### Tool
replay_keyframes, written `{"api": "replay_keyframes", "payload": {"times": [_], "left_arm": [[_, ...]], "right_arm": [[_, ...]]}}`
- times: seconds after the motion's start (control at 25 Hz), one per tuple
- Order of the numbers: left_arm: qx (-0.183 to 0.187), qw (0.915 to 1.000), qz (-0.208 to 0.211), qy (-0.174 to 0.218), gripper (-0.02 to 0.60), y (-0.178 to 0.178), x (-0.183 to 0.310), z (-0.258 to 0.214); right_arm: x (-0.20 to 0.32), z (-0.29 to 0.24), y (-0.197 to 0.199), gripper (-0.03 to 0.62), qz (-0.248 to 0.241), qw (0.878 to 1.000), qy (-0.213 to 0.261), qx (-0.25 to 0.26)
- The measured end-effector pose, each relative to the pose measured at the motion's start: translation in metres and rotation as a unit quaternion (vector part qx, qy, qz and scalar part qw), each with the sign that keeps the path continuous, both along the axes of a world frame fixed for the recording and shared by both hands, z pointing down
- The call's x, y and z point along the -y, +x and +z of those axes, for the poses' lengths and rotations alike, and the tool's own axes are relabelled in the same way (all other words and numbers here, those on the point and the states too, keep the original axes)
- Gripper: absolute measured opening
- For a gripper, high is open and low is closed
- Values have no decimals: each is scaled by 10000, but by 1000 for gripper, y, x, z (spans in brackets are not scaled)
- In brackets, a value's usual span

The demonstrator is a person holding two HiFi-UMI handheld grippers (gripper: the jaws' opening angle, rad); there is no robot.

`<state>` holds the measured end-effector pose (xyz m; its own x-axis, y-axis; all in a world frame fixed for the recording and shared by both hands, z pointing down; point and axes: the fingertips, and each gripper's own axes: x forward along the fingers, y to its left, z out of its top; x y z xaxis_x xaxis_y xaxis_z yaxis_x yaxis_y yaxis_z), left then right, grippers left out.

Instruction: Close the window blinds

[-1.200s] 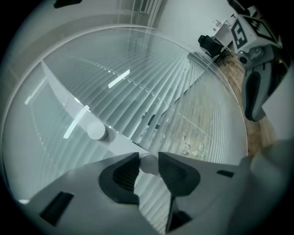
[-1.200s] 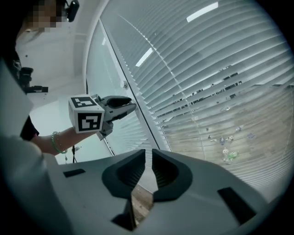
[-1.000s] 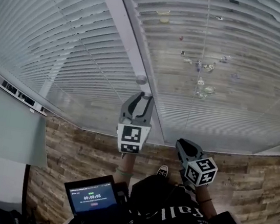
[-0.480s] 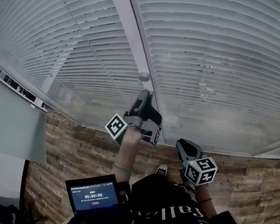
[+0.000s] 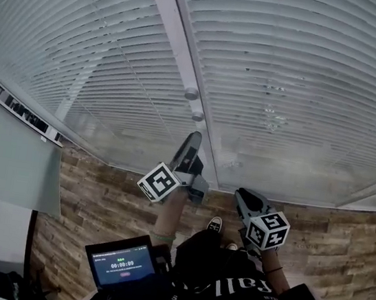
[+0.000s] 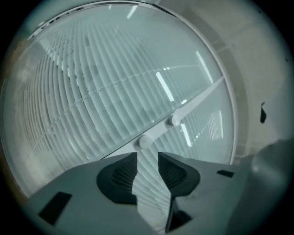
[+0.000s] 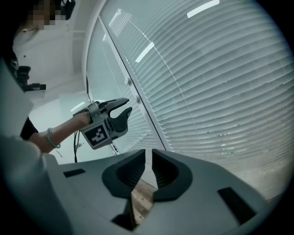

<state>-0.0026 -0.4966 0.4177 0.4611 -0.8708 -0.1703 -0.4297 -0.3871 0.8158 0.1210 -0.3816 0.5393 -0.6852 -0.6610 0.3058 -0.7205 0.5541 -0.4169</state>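
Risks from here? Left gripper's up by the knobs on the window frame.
1. The left hand-held gripper is open and empty, with the nearer knob just ahead of its tips. Closing now may miss it or slip off.
2. Thin slats sit right beside the knob, and a stray jaw might bend one.

White horizontal-slat window blinds (image 5: 310,73), pale all across; brown wood-plank floor (image 5: 111,201) beneath; grey left hand-held gripper (image 5: 193,139) showing its black-and-white square-patterned marker cube (image 5: 162,182).

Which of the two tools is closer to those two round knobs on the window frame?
The left. The left tool points at the knobs from just below, open and empty. The right tool sits lower, off to the side.
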Motion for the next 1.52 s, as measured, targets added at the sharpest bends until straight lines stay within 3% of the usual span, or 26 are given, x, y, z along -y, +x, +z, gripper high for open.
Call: {"api": "replay_keyframes", "payload": {"times": [0.08, 0.16, 0.36, 0.52, 0.6, 0.8, 1.04, 1.12, 1.32, 1.4, 1.52], "left_arm": [[995, 9950, -17, 84, 130, 5, -27, 15], [1789, 9838, 73, 27, 119, 16, -56, 33], [2430, 9687, 489, -122, 5, 47, -118, 69], [3376, 9375, 832, -161, 5, 56, -173, 90], [3663, 9254, 971, -93, 5, 59, -192, 96], [3671, 9237, 1096, 85, 5, 46, -227, 102], [3794, 9154, 1307, 330, 5, -11, -285, 101], [3908, 9092, 1384, 380, 5, -43, -315, 103], [4339, 8843, 1603, 644, 5, -116, -388, 105], [4271, 8866, 1660, 631, 5, -139, -415, 105], [4014, 8966, 1771, 593, 5, -158, -451, 105]], "right_arm": [[-19, 1, 2, 50, -70, 10000, -9, -6], [-39, 2, 4, 50, -133, 9999, -17, 7], [-79, 9, 11, 50, -108, 9998, -128, 120], [-112, 18, 8, 50, -84, 9994, -252, 200], [-121, 20, 6, 50, -64, 9994, -248, 215], [-140, 14, -8, 50, 38, 9997, 2, 229], [-177, -3, -51, 50, 408, 9985, 348, 78], [-199, -3, -72, 51, 593, 9975, 393, 33], [-269, 0, -110, 50, 1213, 9916, 444, -60], [-300, -2, -123, 50, 1385, 9893, 449, -130], [-342, -9, -137, 51, 1595, 9857, 490, -222]]}}
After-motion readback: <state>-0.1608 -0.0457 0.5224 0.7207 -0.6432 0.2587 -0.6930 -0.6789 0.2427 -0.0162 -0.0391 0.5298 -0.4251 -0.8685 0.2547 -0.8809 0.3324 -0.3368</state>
